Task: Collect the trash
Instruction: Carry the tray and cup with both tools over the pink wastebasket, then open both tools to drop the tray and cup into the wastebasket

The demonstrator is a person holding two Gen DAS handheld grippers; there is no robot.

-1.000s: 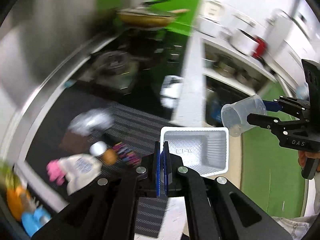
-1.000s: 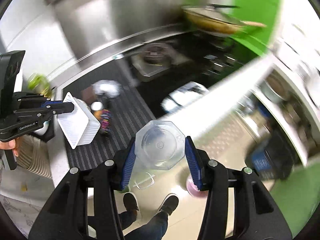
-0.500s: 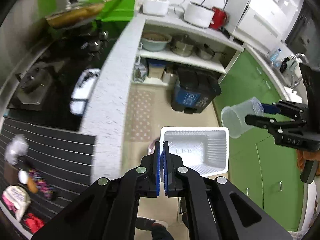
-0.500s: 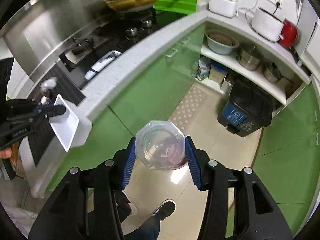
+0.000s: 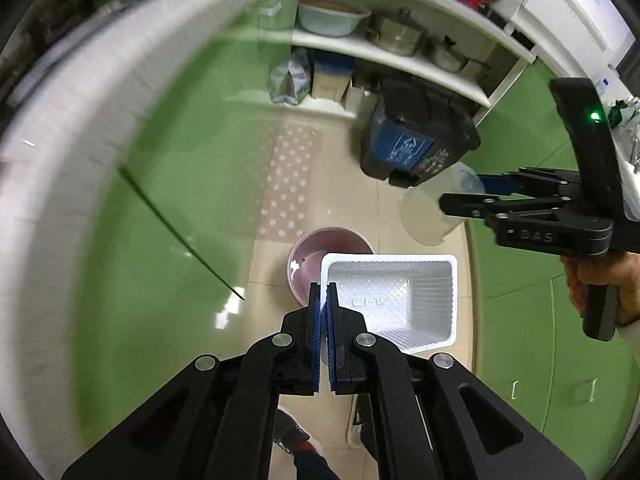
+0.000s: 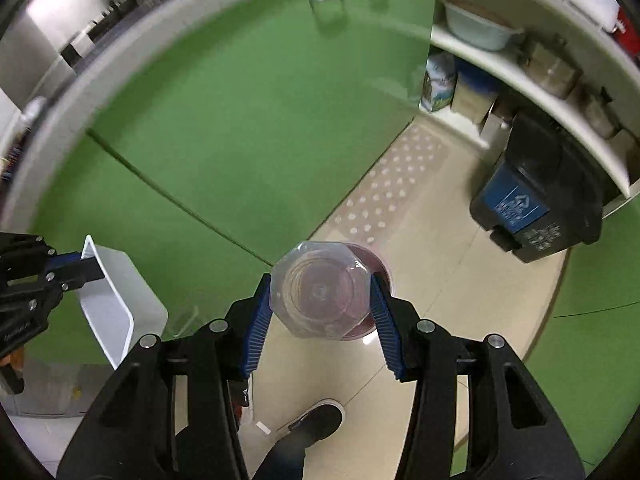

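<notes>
White plastic tray [image 5: 400, 300] is being pinched by its rim in left gripper [image 5: 324, 300], clear plastic cup [image 6: 320, 296] clamped across right gripper [image 6: 320, 300]; both being carried above pink bin [image 5: 308, 248] just beyond jaws, likely for dropping.

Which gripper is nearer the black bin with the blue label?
Right. The right gripper, holding the clear cup, is just beside the bin; the left gripper, holding the white tray, is farther away.

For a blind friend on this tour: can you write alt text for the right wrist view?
The right tongs grip a clear plastic cup above a pink bin on the kitchen floor. At left, the left tongs hold a white tray; a black trash can stands at right.
</notes>
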